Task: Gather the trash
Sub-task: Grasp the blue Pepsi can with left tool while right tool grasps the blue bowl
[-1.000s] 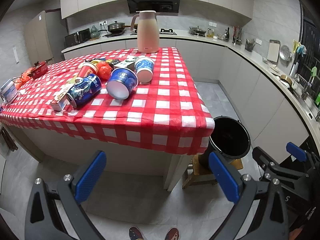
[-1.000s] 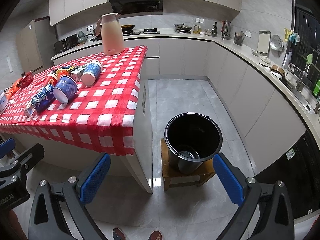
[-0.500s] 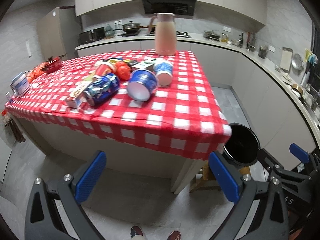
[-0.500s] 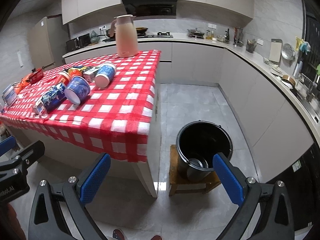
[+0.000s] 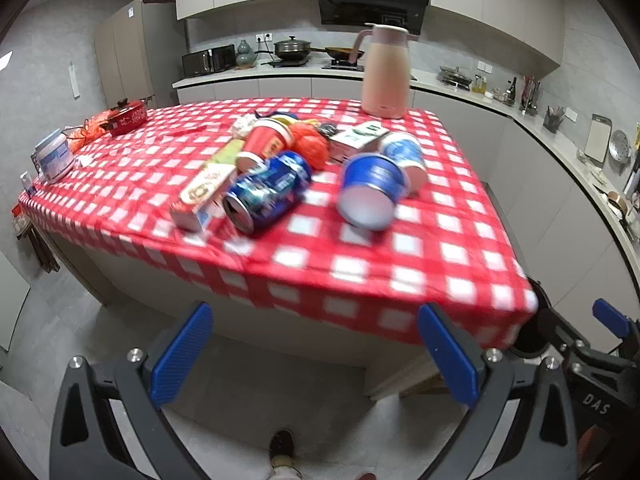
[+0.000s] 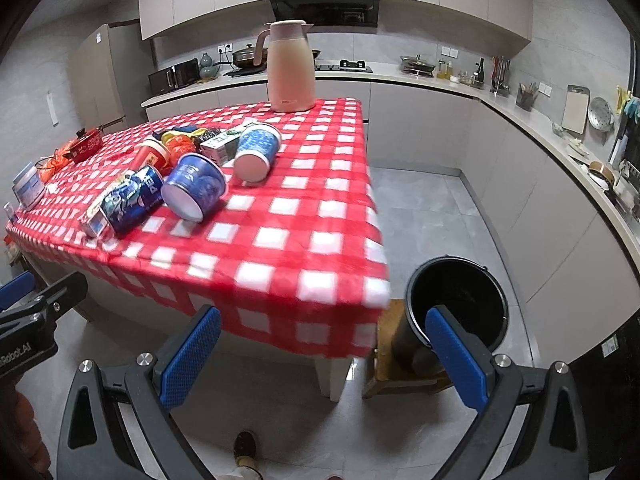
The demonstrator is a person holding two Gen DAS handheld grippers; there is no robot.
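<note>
— Both sets of tongs are spread wide with nothing in them, the left tongs [image 5: 312, 356] and the right tongs [image 6: 324, 356], short of the tabletop [image 5: 400, 276].

— Where's the trash?

— From the left: a flat carton [image 5: 204, 188], a crushed blue can [image 5: 268, 194], then two blue cups [image 5: 372, 192] on their sides. I'd take the can across its narrow waist; it looks ready to roll.

— And the bin?

— The black bucket [image 6: 456, 304] sits on a stool at the right corner. Its inside is too dark to read, and the pile behind the red cup [image 5: 266, 142] is a blur.
</note>
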